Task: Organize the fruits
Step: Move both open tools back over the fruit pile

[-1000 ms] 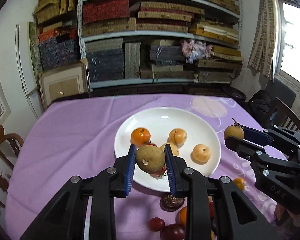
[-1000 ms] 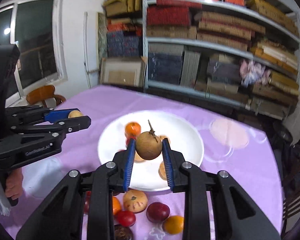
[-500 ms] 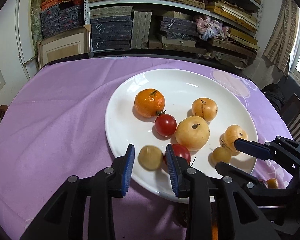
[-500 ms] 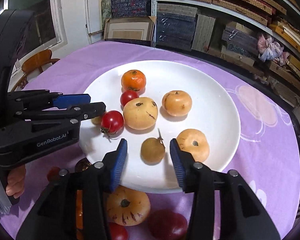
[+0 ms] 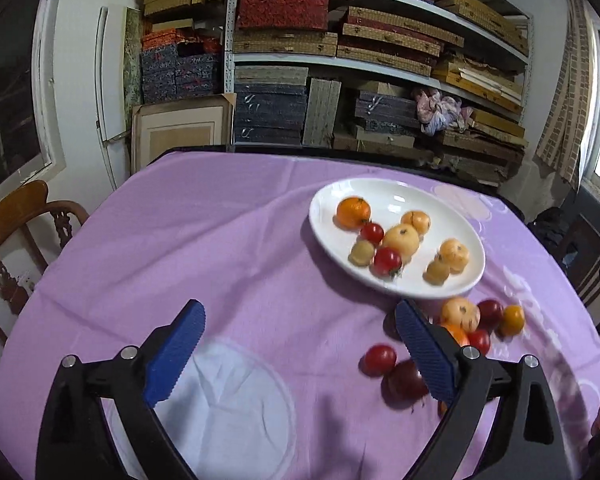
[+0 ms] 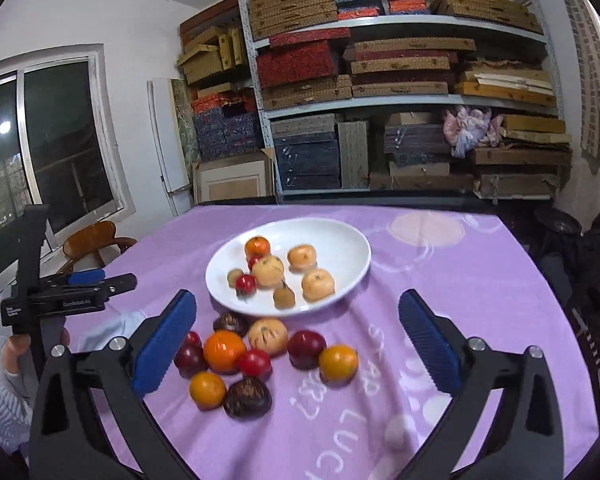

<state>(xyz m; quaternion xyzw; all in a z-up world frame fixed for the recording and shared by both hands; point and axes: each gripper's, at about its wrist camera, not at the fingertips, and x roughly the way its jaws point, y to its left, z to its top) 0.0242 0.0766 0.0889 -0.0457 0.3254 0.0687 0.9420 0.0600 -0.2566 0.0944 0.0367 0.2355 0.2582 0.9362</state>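
A white plate (image 6: 340, 240) on the purple tablecloth holds several fruits: an orange (image 6: 257, 246), pale yellow fruits, two cherry tomatoes and two small brown fruits (image 6: 284, 297). The plate also shows in the left wrist view (image 5: 396, 196). A loose cluster of fruits (image 6: 260, 356) lies on the cloth in front of the plate, also seen in the left wrist view (image 5: 464, 320). My right gripper (image 6: 300, 344) is wide open and empty above this cluster. My left gripper (image 5: 300, 344) is wide open and empty, left of the cluster and short of the plate.
The purple tablecloth (image 5: 204, 240) covers a round table. Shelves stacked with boxes (image 6: 380, 92) stand behind it. A wooden chair (image 5: 24, 216) is at the left edge and a dark chair (image 5: 588, 248) at the right.
Both grippers let go of their small brown fruits on the plate, opened wide and pulled back and up from the plate. The two fruits now rest on the plate.
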